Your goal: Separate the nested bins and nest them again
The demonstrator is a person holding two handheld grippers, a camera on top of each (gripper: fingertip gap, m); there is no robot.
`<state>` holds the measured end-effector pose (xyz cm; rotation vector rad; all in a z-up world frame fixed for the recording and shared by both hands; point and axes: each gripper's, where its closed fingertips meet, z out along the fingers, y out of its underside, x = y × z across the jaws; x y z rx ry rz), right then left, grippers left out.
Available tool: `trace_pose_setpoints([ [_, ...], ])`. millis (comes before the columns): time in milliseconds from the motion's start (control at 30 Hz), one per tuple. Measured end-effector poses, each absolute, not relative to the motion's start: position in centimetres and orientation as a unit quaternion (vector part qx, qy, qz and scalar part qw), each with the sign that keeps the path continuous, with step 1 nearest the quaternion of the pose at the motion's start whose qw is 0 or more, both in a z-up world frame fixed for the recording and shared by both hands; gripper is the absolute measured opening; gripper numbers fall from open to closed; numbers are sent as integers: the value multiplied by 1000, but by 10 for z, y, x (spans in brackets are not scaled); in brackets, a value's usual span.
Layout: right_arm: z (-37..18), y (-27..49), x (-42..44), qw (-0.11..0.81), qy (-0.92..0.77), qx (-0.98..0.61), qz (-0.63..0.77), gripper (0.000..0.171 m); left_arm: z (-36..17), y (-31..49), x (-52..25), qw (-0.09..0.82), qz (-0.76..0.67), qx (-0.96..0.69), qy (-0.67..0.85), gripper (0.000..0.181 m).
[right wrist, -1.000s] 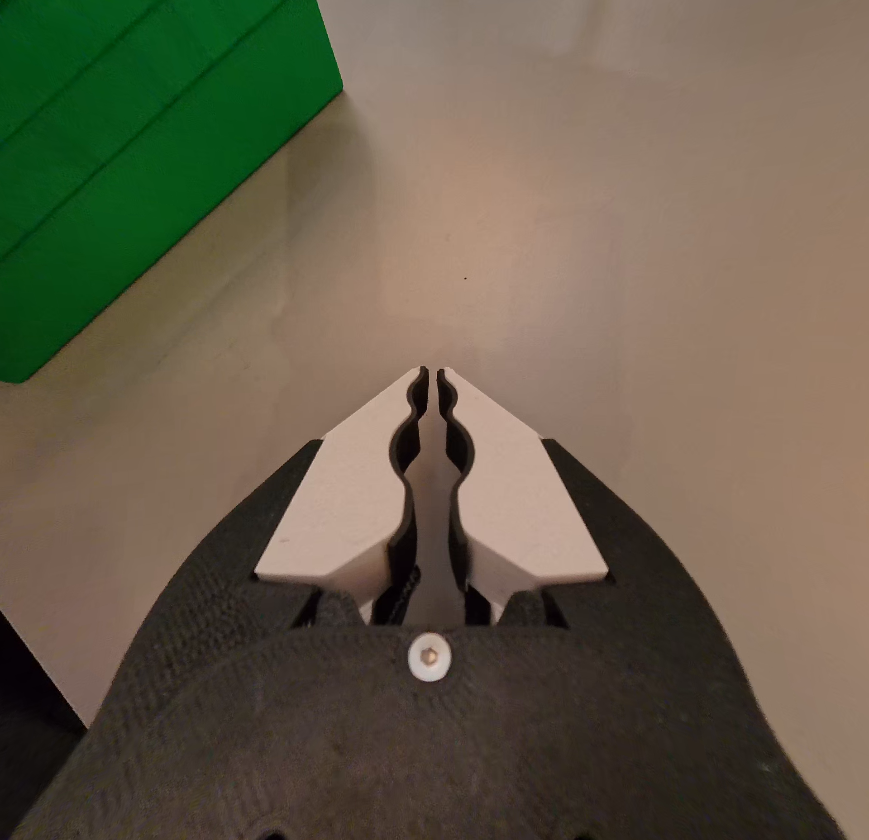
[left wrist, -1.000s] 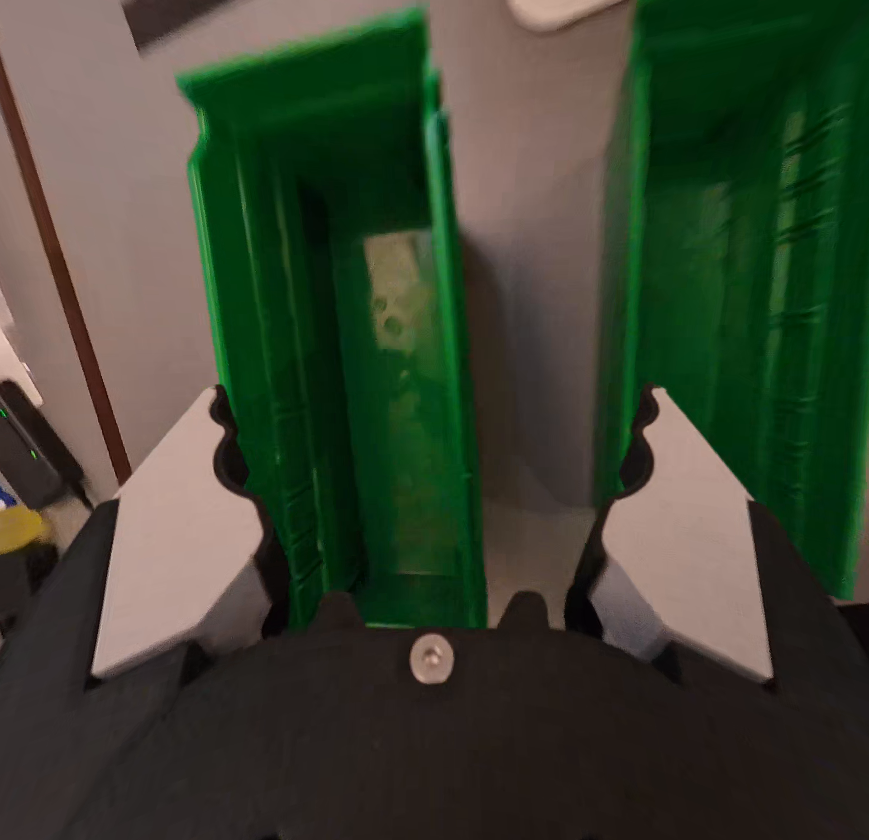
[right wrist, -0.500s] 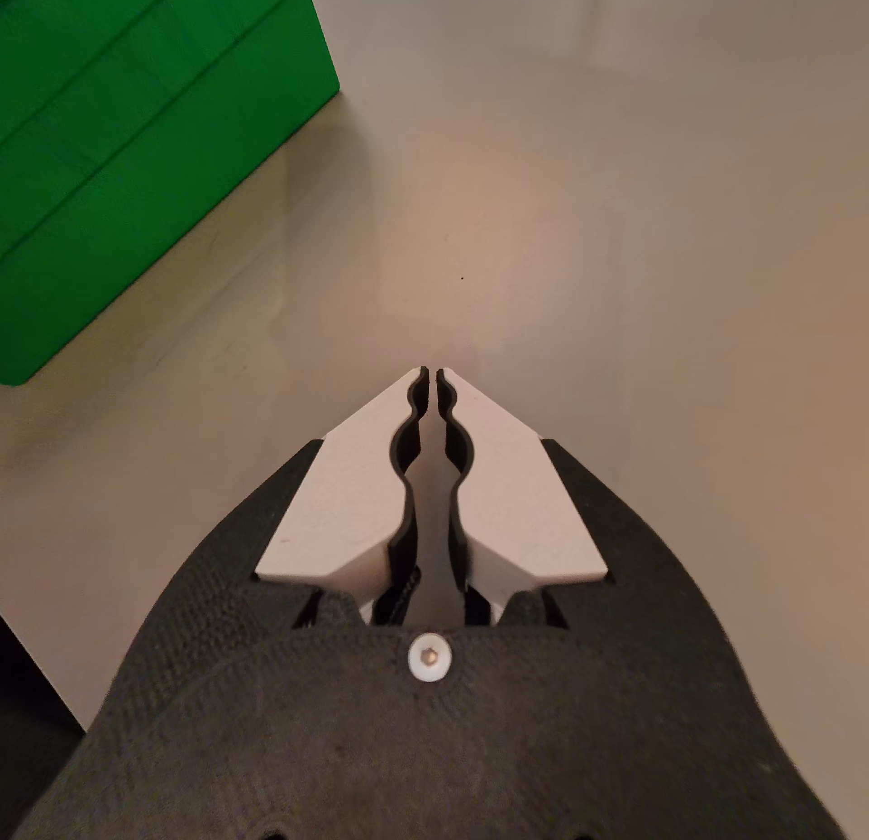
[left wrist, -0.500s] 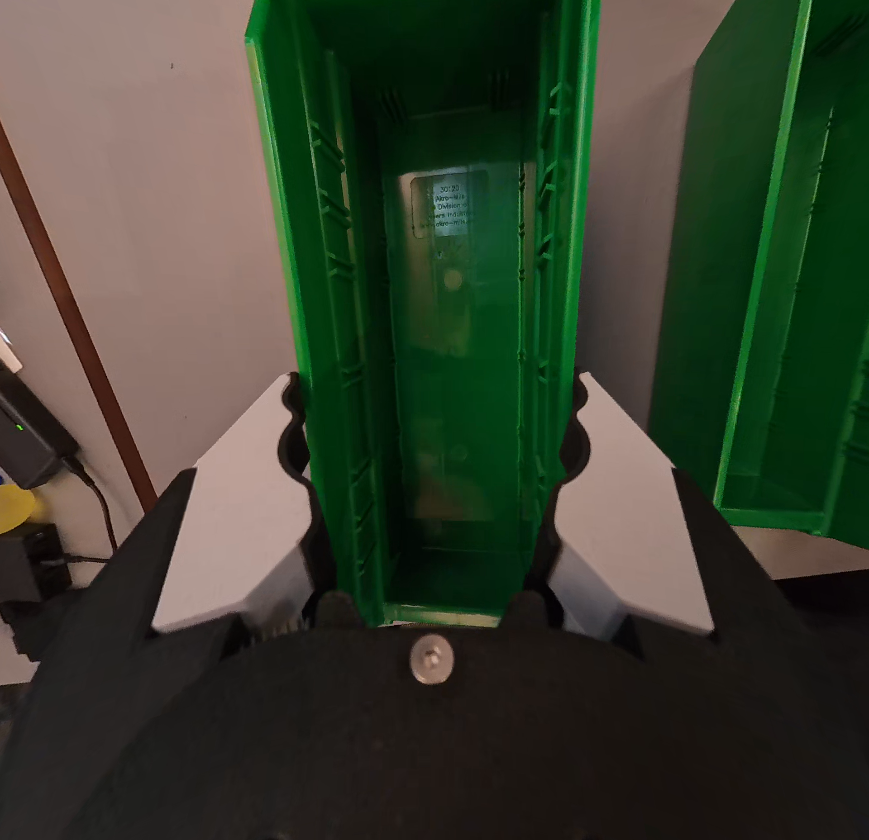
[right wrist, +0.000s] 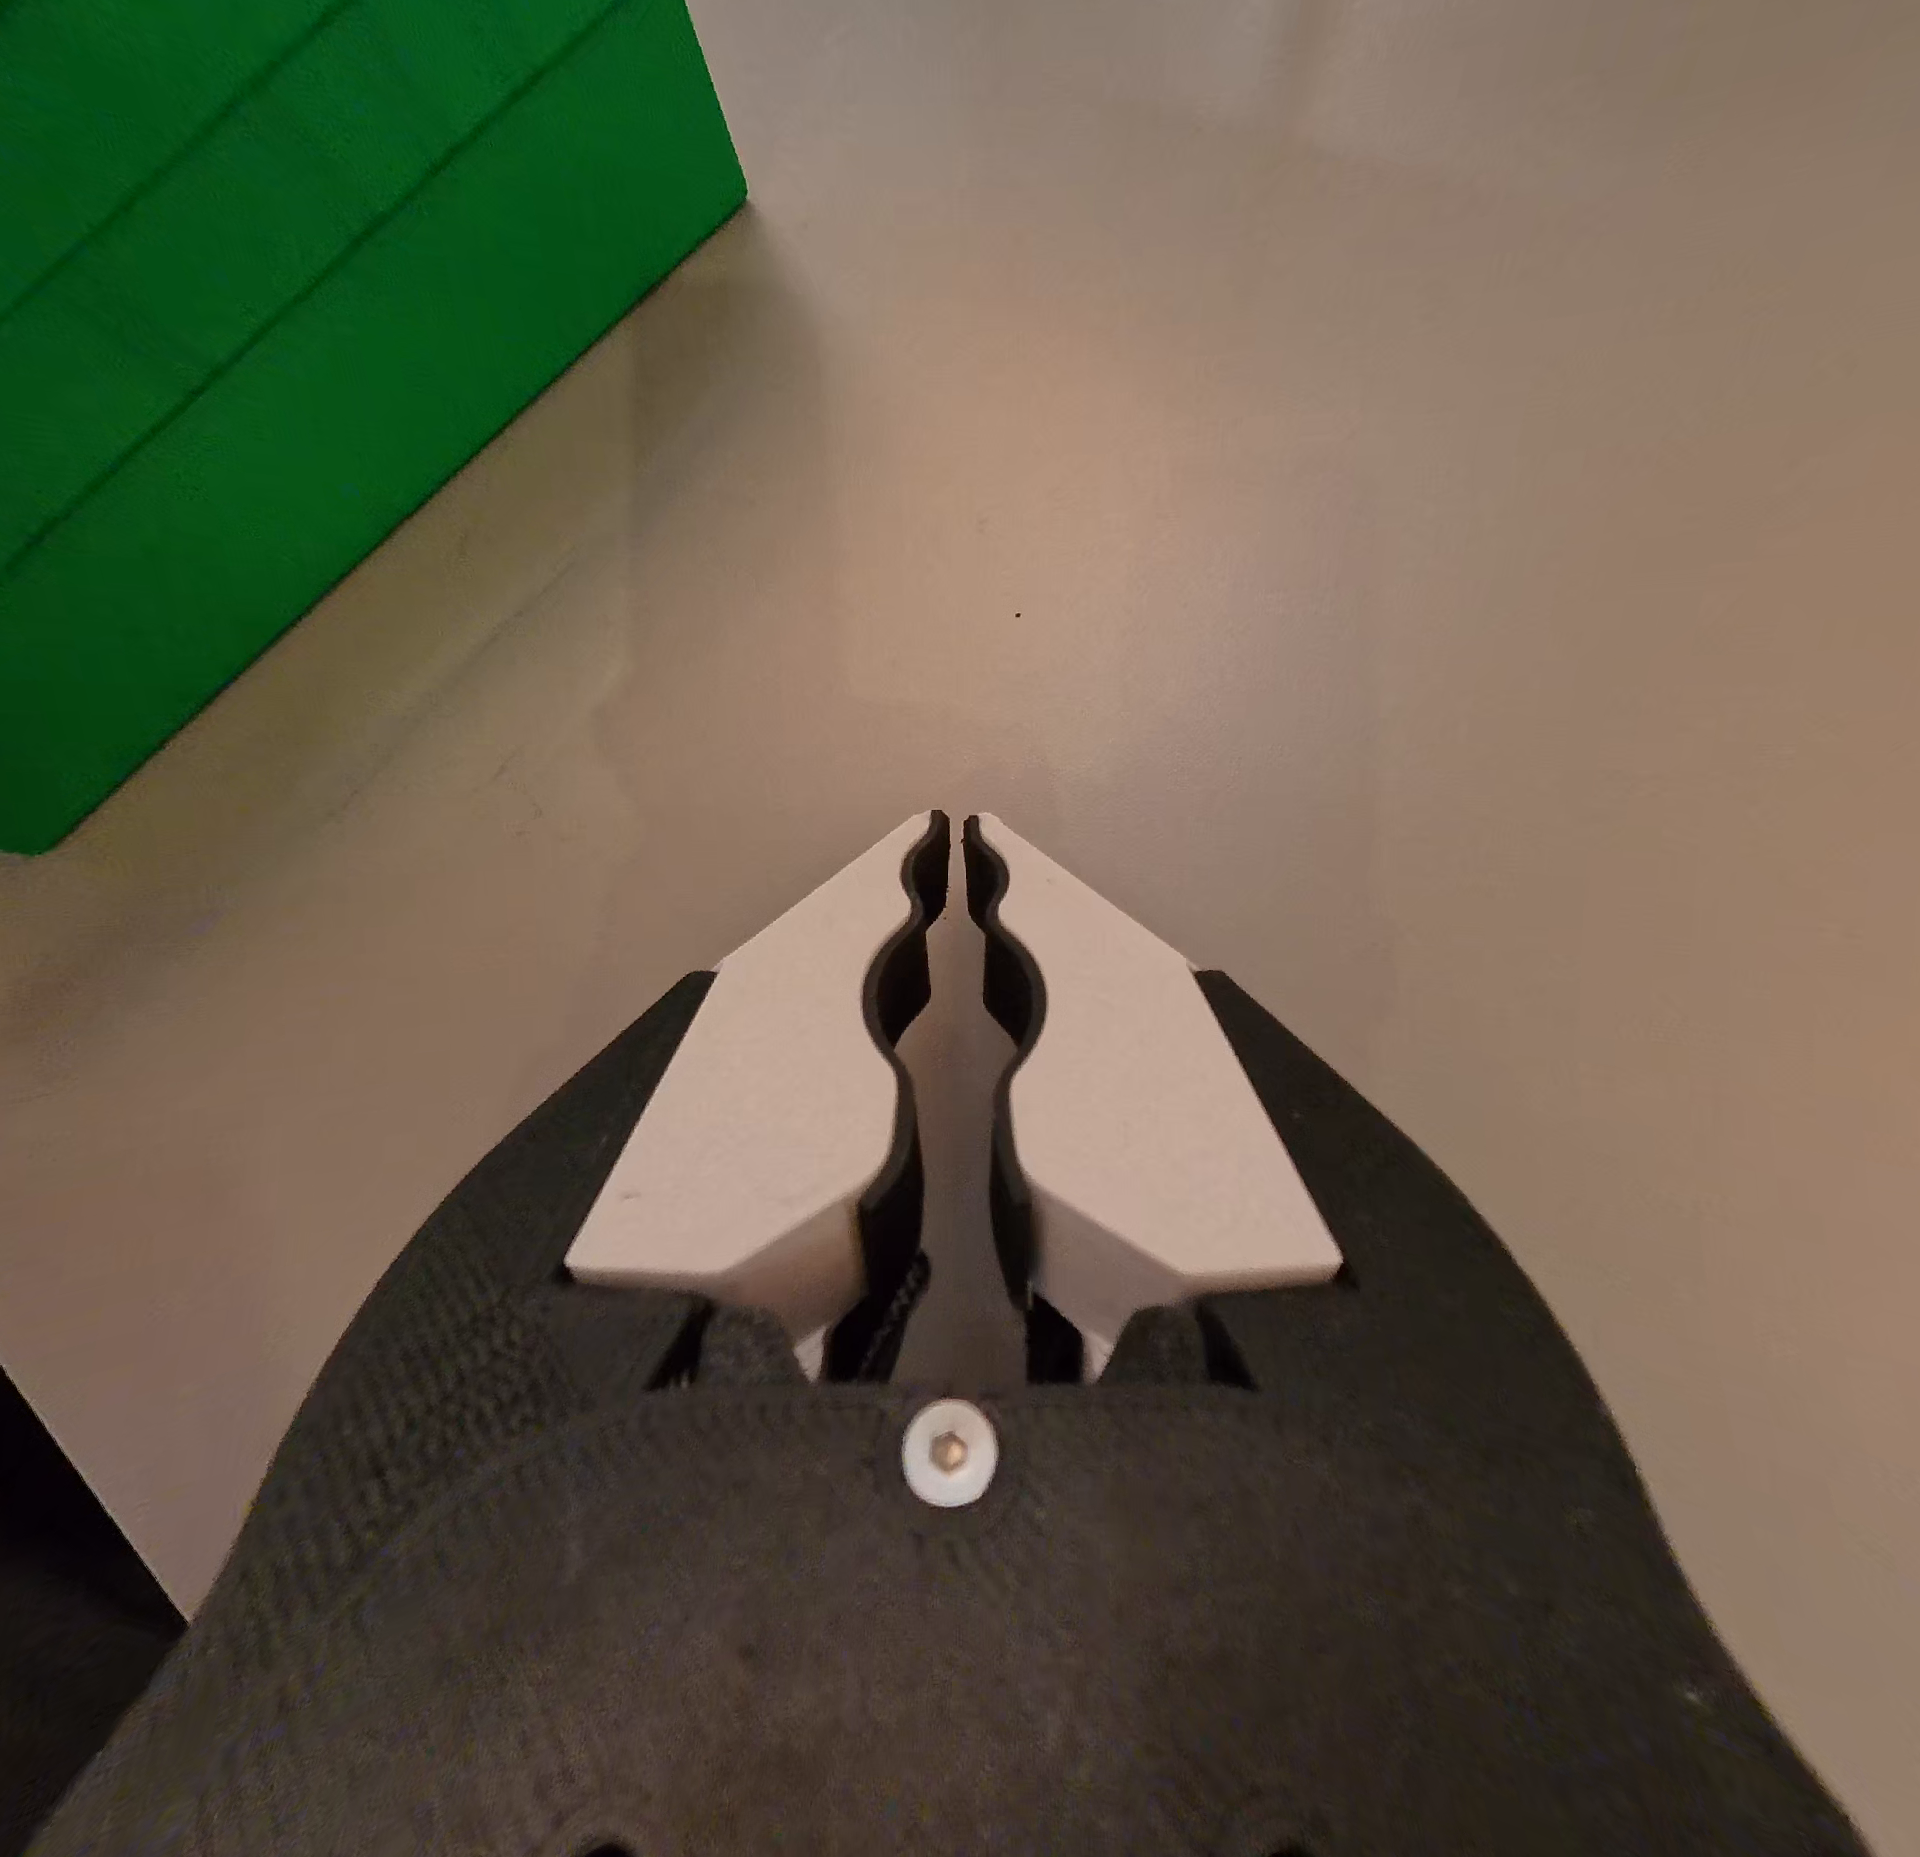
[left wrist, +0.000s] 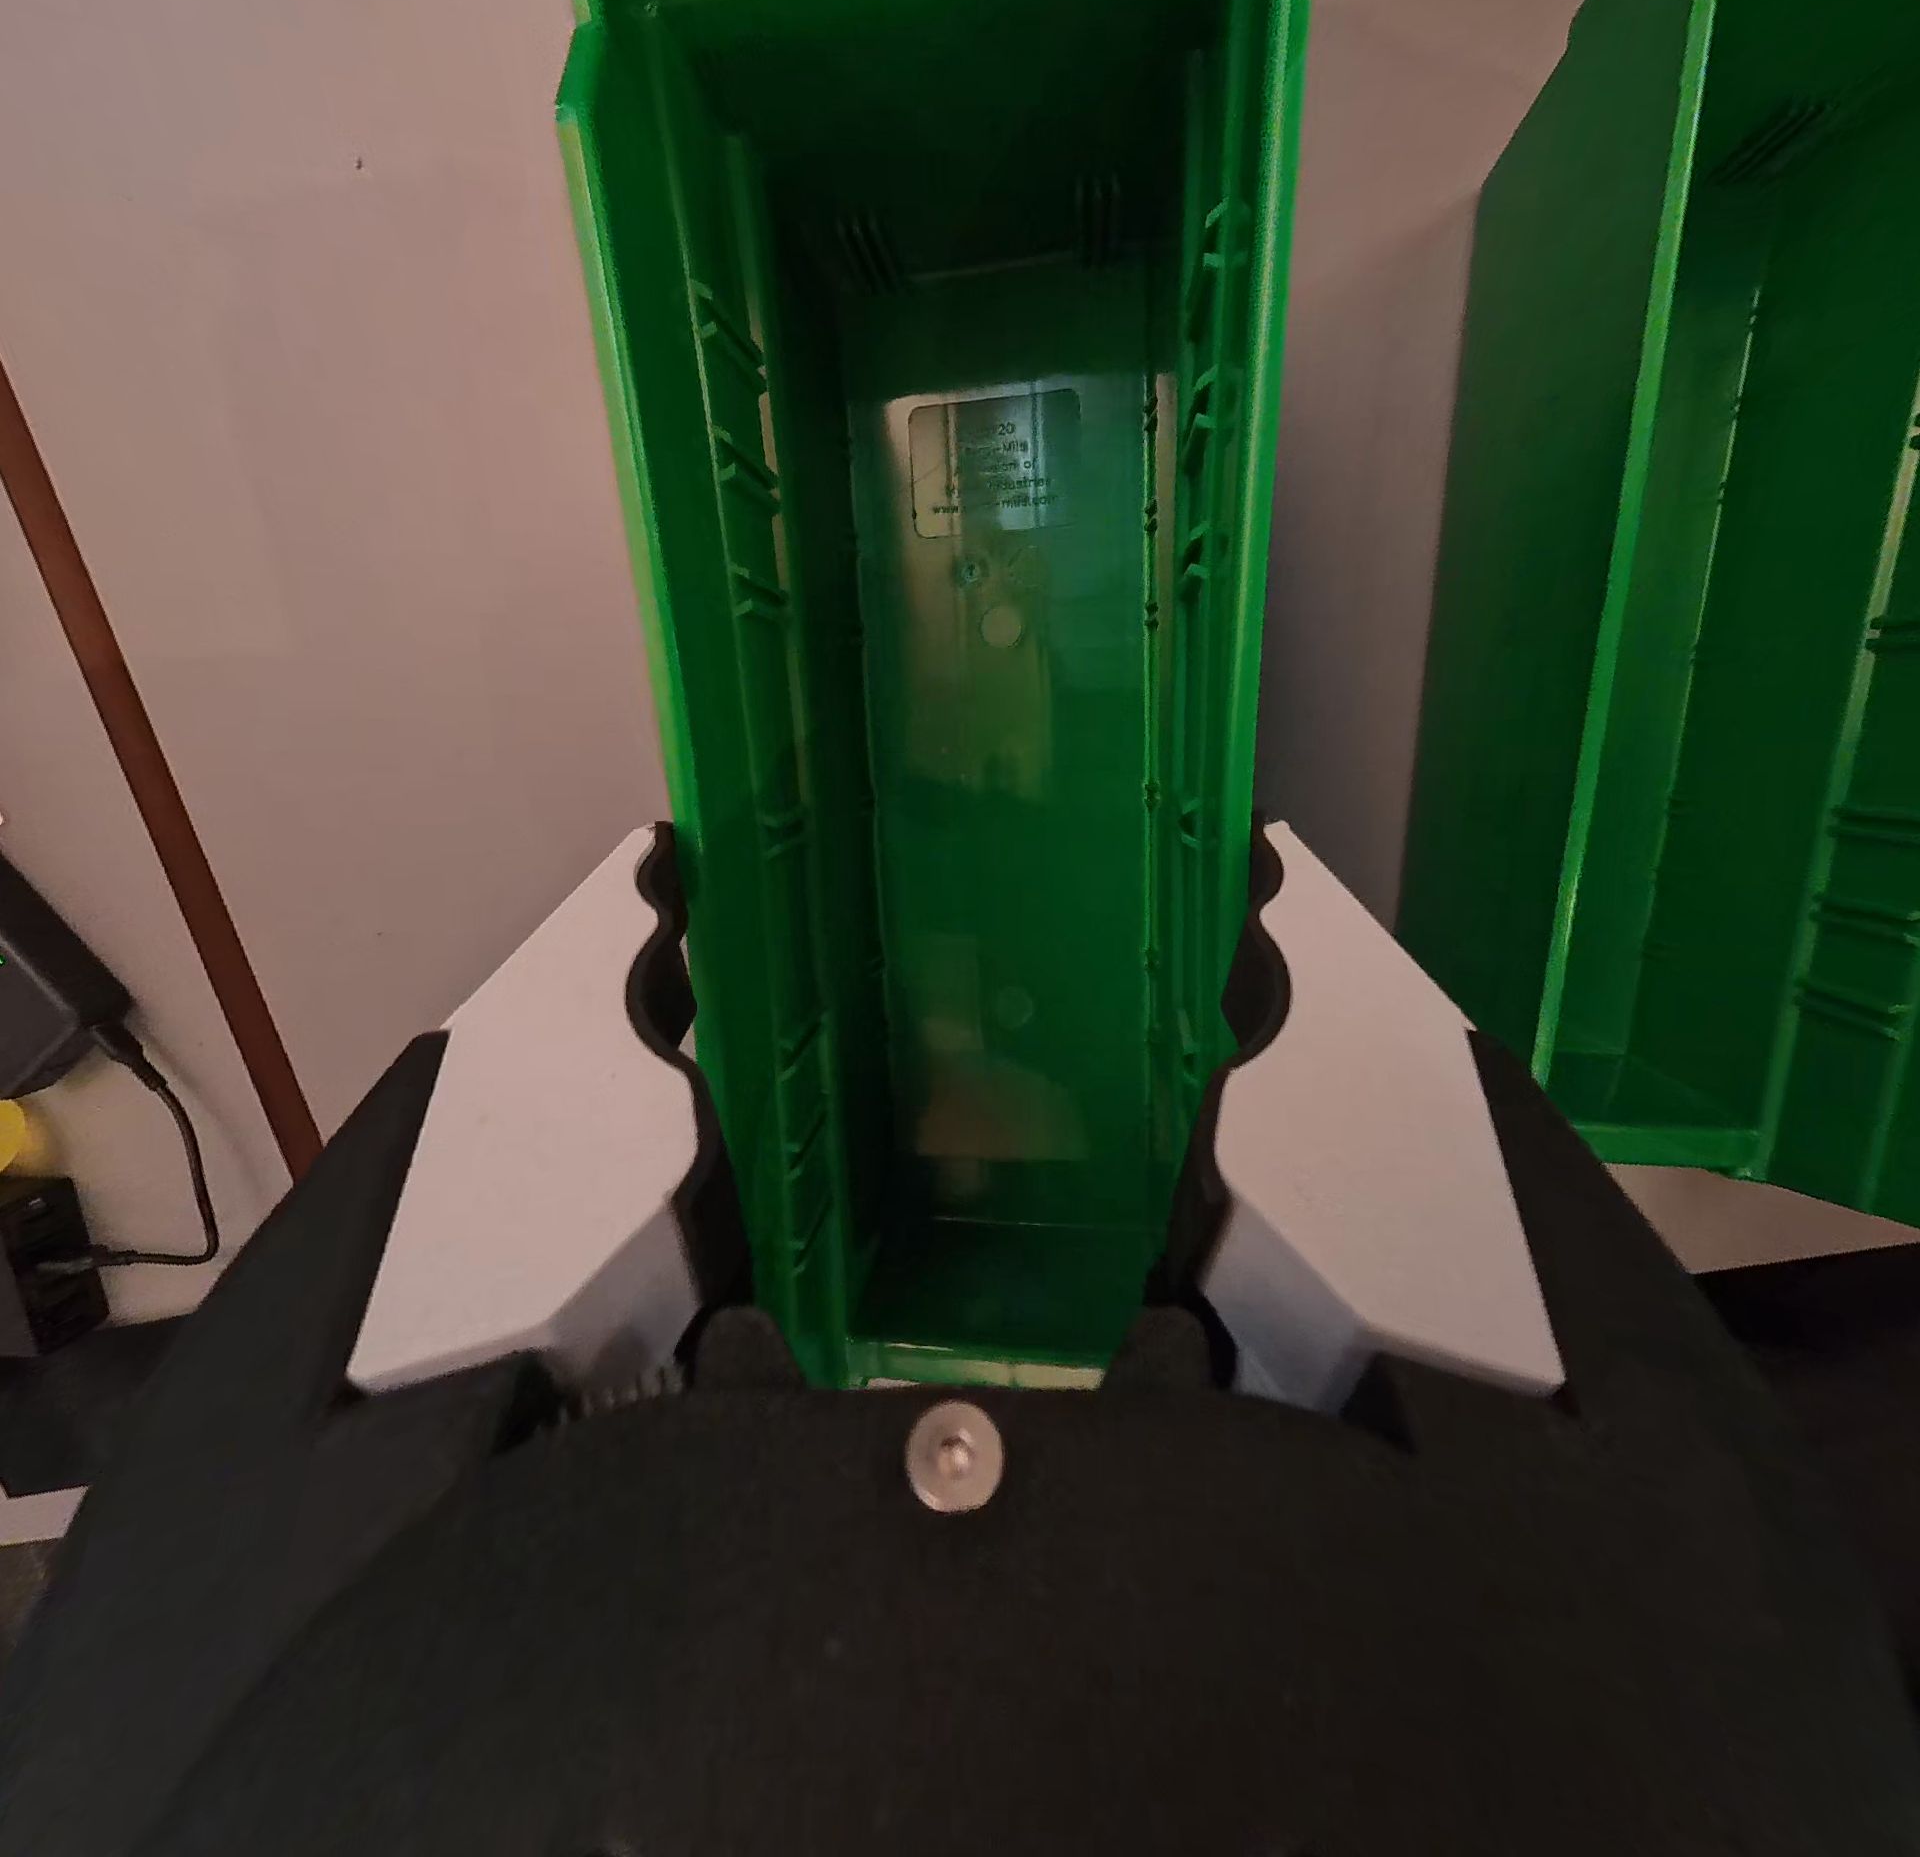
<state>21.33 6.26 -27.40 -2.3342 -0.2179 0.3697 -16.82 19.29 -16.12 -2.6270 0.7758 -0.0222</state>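
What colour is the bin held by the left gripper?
Green bin; clearest in the left wrist view.

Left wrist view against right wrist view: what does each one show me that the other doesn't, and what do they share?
Only the left wrist view shows the left gripper shut on the narrow green bin, fingers against its two outer side walls, with its open inside and a label on the floor. It also shows the brown strip and black cable.

Only the right wrist view shows the right gripper, shut and empty above the bare tabletop.

Both show green bins: the second green bin here, a green bin there; whether they are the same one is unclear.
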Motion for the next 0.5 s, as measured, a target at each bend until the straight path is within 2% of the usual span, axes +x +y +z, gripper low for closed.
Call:
trace_pose_setpoints([
  [33, -274, 63, 213, 375, -85, -912, 144, 1, -161, 193, -168, 201, -9, -939, 278, 104],
  [267, -274, 62, 213, 374, -86, -912, 143, 1, -161, 194, -171, 206, -4, -940, 273, 106],
  [500, -274, 62, 213, 374, -88, -912, 142, 1, -162, 190, -166, 192, -6, -939, 286, 120],
])
